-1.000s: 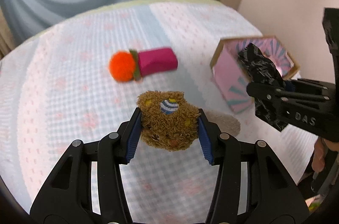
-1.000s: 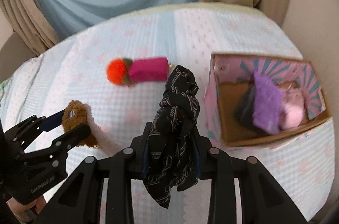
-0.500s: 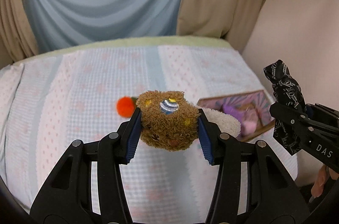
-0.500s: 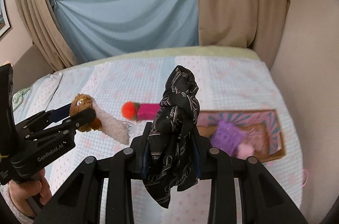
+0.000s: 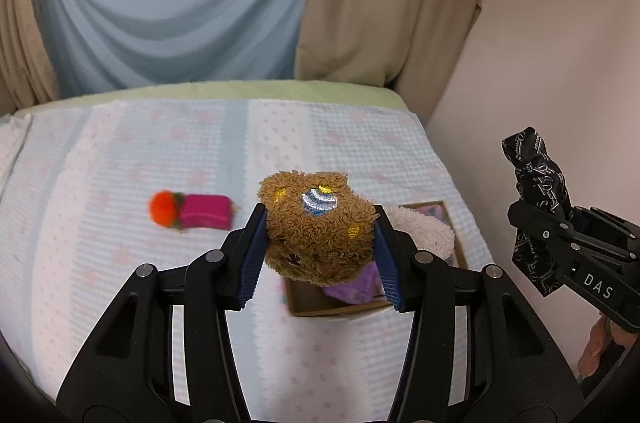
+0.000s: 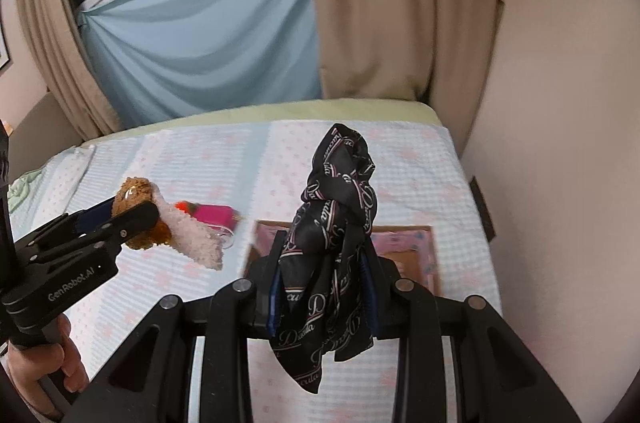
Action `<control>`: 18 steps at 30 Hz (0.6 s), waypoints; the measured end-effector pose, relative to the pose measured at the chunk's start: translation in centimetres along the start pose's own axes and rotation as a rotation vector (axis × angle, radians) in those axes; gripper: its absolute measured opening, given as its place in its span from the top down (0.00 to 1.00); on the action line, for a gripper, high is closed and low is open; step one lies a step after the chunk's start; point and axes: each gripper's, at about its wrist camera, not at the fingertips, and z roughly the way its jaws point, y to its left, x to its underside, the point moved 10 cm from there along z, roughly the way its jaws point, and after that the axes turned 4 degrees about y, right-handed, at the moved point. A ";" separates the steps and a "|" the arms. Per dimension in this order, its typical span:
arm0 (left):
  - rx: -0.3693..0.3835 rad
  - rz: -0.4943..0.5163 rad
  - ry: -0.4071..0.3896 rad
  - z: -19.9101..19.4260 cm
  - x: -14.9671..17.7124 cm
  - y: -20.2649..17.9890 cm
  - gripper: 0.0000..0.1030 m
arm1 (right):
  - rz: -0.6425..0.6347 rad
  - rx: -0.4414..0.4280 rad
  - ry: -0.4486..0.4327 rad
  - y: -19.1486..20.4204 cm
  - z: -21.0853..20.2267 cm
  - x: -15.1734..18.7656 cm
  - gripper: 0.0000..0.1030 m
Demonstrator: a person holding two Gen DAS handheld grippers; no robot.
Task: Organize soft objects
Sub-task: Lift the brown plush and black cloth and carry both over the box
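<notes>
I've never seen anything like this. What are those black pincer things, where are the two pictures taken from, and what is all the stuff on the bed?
No robot here: a person holds a pair of black tongs in each hand, and each pair carries a wide-angle camera looking along its two fingers. One picture comes from each camera, so each also catches the other pair at its edge.

The left tongs are shut on a brown plush toy with a white fluffy part. The right tongs are shut on a black patterned scarf. A hand shows on the left handle.

Below lies a bed with a pale checked blanket. On it lie an orange and pink soft toy and an open cardboard box that already holds something purple.
</notes>
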 end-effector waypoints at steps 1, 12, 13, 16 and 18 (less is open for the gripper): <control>0.002 -0.005 0.010 0.6 0.1 -0.7 0.55 | 0.005 0.003 0.010 -1.0 0.2 0.0 0.71; 0.000 -0.065 0.188 12.5 2.2 -4.1 0.55 | 0.068 -0.009 0.181 -7.5 9.6 2.1 0.71; -0.006 -0.067 0.202 13.5 2.4 -4.1 0.55 | 0.078 -0.015 0.201 -7.9 10.7 2.6 0.71; -0.016 -0.079 0.257 17.0 3.2 -3.9 0.55 | 0.106 -0.031 0.255 -8.8 13.6 3.8 0.71; -0.024 -0.063 0.301 19.4 3.9 -4.0 0.55 | 0.115 -0.039 0.302 -9.4 15.8 4.5 0.71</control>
